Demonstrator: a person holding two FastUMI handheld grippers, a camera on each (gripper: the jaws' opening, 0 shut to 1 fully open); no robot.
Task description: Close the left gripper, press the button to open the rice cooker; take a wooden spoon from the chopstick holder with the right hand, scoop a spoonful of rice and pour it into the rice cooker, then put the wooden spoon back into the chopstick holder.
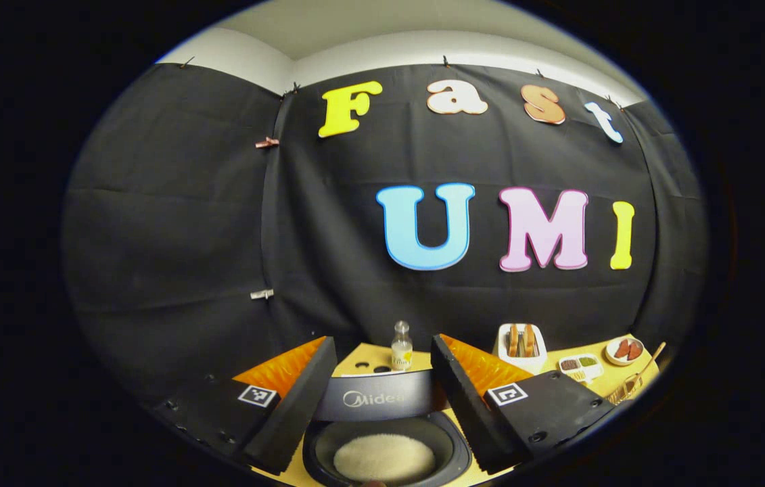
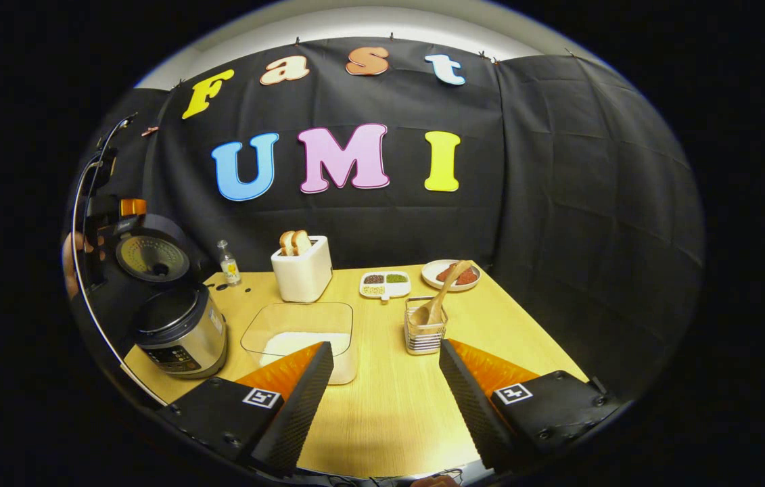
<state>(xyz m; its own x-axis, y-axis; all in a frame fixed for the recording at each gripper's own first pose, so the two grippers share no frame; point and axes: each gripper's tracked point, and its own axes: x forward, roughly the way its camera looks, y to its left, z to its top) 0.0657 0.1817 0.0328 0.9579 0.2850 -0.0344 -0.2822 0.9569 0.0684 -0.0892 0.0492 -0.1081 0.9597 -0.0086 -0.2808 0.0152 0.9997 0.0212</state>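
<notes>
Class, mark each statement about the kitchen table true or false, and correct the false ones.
1. The rice cooker lid is open. True.
2. The wooden spoon lies flat on the table. False: it stands in the wire holder.
3. The toaster holds bread. True.
4. The right tool grips the spoon. False: its fingers are open and hold nothing.
5. The clear container holds rice. True.
</notes>
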